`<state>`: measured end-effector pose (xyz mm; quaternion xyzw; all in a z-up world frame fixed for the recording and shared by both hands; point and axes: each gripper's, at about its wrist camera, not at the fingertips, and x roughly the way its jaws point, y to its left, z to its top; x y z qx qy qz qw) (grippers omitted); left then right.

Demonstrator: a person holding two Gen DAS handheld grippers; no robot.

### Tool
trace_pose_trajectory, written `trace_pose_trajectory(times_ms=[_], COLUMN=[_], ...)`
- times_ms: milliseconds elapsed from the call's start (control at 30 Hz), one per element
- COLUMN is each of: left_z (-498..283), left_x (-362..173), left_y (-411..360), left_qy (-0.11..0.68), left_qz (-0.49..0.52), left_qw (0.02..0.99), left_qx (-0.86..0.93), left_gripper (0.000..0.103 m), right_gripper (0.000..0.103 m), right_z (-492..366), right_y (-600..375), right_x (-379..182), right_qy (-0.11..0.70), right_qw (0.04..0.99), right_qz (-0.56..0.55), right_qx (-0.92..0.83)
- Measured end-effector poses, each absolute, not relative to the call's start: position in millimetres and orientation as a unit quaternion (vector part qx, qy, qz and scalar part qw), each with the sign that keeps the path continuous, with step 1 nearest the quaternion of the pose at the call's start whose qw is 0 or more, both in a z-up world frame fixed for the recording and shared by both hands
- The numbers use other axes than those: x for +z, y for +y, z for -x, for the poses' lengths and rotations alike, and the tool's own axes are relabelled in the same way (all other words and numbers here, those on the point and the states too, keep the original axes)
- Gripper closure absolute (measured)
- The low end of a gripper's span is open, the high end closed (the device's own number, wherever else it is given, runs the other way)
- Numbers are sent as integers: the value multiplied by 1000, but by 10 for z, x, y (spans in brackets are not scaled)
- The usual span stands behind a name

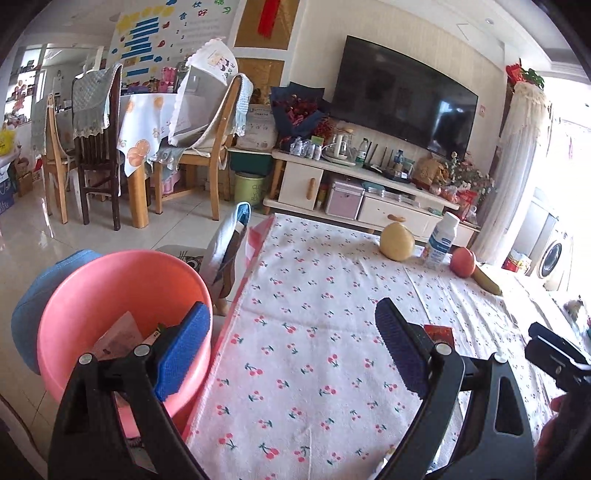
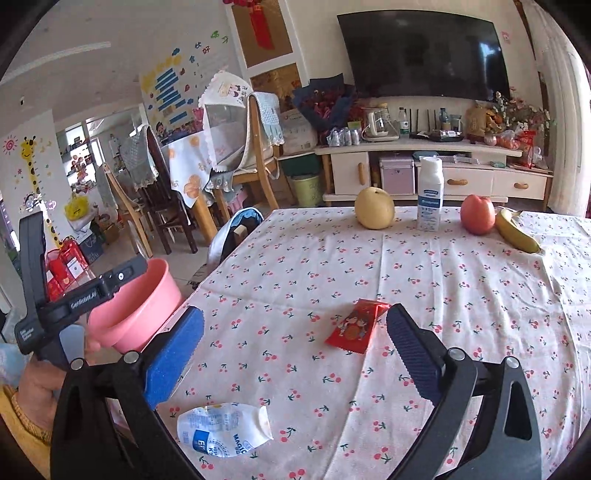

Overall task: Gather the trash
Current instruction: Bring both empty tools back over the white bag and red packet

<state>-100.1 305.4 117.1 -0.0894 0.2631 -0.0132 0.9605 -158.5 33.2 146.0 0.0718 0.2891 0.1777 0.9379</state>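
Crumpled white wrapper (image 2: 225, 430) lies below the wide, empty right tool (image 2: 295, 354), red packet (image 2: 356, 326) just ahead.

Crushed white-blue pouch (image 2: 224, 430) on surface: "MAGIC" legible, rest too warped. Left tongs body (image 2: 83, 295), seen from right wrist: embossed "GenRobot.AI"; second line on handle too small. Wall poster (image 1: 177, 26): Chinese characters "食", "好", numbered lines unreadable. Upright bottle (image 2: 430, 194) label blurred.
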Motion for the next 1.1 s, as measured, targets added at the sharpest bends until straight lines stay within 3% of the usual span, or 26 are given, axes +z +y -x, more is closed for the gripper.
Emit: trace_pose_trajectory(times_ms=[1100], left_z=[1942], left_x=[901], left_y=[1640], left_qy=[347], left_qz=[5], left_qw=[934], left_qx=[-85], left_gripper=[11], right_gripper=[5], right_z=[1862], right_y=[-555], right_x=[1459], right_qy=[280], right_qw=[947], right_qz=[-76], right_qx=[140])
